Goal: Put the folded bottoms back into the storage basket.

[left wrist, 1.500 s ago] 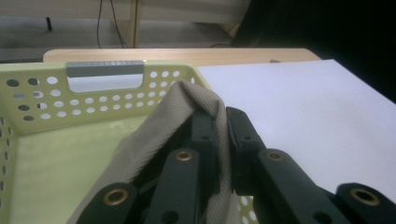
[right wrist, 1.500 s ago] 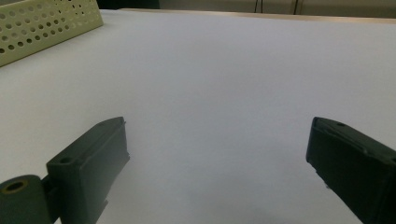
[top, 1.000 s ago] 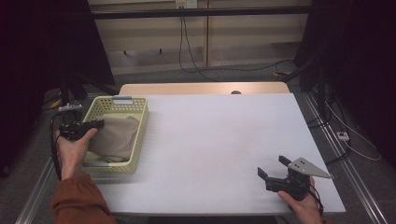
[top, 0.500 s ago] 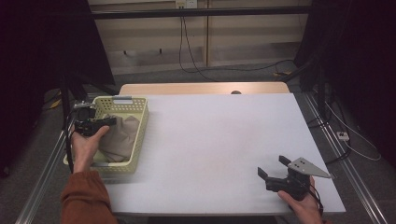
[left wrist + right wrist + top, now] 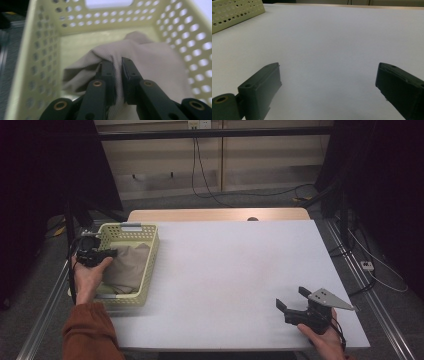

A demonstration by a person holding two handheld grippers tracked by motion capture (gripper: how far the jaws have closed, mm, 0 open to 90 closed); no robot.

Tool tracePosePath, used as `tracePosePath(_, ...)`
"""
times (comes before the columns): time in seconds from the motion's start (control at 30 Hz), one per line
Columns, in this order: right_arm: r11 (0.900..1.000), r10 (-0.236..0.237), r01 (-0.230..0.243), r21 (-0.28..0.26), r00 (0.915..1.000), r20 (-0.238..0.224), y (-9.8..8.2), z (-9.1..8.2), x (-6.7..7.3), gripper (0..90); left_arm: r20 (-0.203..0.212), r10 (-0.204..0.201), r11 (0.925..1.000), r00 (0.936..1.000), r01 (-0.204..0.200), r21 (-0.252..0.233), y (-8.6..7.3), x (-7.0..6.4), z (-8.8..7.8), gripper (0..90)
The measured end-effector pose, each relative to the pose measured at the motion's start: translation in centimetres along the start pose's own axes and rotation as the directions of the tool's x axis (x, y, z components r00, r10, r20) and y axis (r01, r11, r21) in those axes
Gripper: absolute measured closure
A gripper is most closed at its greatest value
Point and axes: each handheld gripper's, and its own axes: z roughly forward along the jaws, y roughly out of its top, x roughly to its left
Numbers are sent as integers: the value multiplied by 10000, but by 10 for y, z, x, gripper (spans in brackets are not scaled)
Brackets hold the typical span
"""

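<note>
White table (image 5: 225,270), basket (image 5: 150,251) at left of frame. Left gripper (image 5: 117,66) pinches beige cloth (image 5: 150,57) inside it, apparently firmly. Right gripper (image 5: 291,299) gapes, idle. Next: lift cloth clear.

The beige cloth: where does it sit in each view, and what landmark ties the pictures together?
High view: the beige cloth lies in the yellow basket at the table's left edge.
Left gripper view: the cloth is at centre, pinched between the left gripper fingers.
Right gripper view: no cloth here.
Shared landmark: the perforated basket, at top left in the right gripper view.
</note>
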Motion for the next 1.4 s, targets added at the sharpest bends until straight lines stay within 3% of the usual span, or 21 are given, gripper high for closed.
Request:
tracePosePath(0.03, 10000, -8, 8, -11, 10000, 5, 0, 0, 0, 55, 69, -129, 9999, 9999, 130, -60, -1, 2, 0, 817)
tracePosePath(0.13, 10000, 3, -3, -9, 10000, 16, 0, 0, 0, 56, -43, 11, 9993, 10000, -10, 362, -1, 5, -4, 814)
tracePosePath(0.2, 10000, 14, -14, -8, 10000, 22, 0, 0, 0, 56, -32, -207, 9993, 9998, 208, 299, -3, 5, -10, 807)
tracePosePath(0.27, 10000, 13, -13, 2, 10000, 15, 0, 0, 0, 57, -145, -25, 9995, 9999, 29, 302, -4, 5, -13, 796)
tracePosePath(0.47, 10000, 11, -11, -2, 10000, 4, 0, 0, 0, 58, -148, 165, 9972, 9998, -175, -727, -5, 2, -22, 523)
tracePosePath(0.53, 10000, 25, -25, 15, 10000, 22, 0, 0, 0, 58, -48, 425, 9934, 9991, -428, -1061, -3, -3, -24, 512)
tracePosePath(0.6, 10000, 9, -9, 42, 10000, 31, 0, 1, 0, 59, 389, 685, 9918, 9969, -638, -1111, -2, -9, -21, 522)
tracePosePath(0.67, 10000, -3, 3, 45, 10000, 13, 0, 1, 1, 59, 740, 1074, 9909, 9915, -1007, -889, 1, -16, -13, 550)
tracePosePath(0.77, 10000, 5, -5, 52, 10000, -2, 0, 1, 1, 60, 1016, 1234, 9923, 9871, -1213, -265, 4, -23, 7, 676)
tracePosePath(0.8, 10000, -1, 1, 53, 10000, 9, 0, 1, 1, 60, 895, 1165, 9928, 9891, -1185, 165, 5, -24, 13, 714)
tracePosePath(0.9, 10000, -5, 5, 46, 10000, 1, 0, 0, 0, 60, -159, 1300, 9858, 9914, -1275, 1089, 6, -24, 30, 816)
tracePosePath(1.0, 10000, 43, -43, 14, 10000, 13, 0, 0, -1, 61, -196, 1036, 9785, 9944, -984, 1812, 4, -19, 40, 874)
tracePosePath(1.07, 10000, 44, -44, 31, 10000, 1, 0, 0, -1, 61, -187, 1211, 9734, 9925, -1151, 1982, 2, -19, 40, 879)
tracePosePath(1.13, 10000, -2, 2, 51, 10000, 13, 0, 0, -1, 62, -83, 1135, 9677, 9935, -1086, 2275, 2, -20, 39, 895)
tracePosePath(1.2, 10000, -25, 25, 40, 10000, 37, 0, 0, -1, 62, 191, 1177, 9605, 9929, -1187, 2517, 0, -21, 41, 900)
tracePosePath(1.4, 10000, -1, 1, 59, 10000, 37, 0, 1, 0, 62, 368, 1252, 9582, 9914, -1305, 2546, 3, -22, 47, 900)
